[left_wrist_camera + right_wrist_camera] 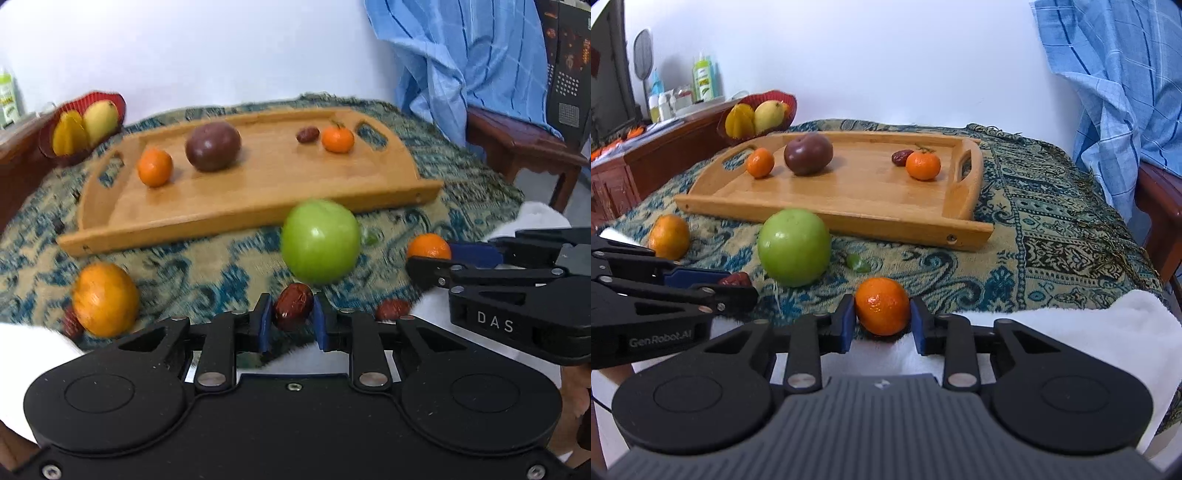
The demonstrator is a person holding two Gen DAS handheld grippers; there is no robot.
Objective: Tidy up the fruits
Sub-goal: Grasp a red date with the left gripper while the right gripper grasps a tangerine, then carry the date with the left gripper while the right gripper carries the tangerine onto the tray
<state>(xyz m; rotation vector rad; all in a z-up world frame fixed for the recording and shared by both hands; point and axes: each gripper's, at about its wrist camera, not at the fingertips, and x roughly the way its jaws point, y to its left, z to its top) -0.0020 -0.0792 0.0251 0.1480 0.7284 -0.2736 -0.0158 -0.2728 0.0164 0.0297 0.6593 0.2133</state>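
A red date (293,305) was gripped by the left gripper (293,318) and a small orange (882,305) by the right gripper (882,317) above the cloth's near edge, the green apple (793,246) lay beyond, and bare wood was seen mid-tray (864,192).

Hidden, cropped and blurred

Left view: orange (105,299) hides most of a date (71,325); cloth (221,266) is motion-blurred. Right view: left gripper (738,286) covers its date (735,279).
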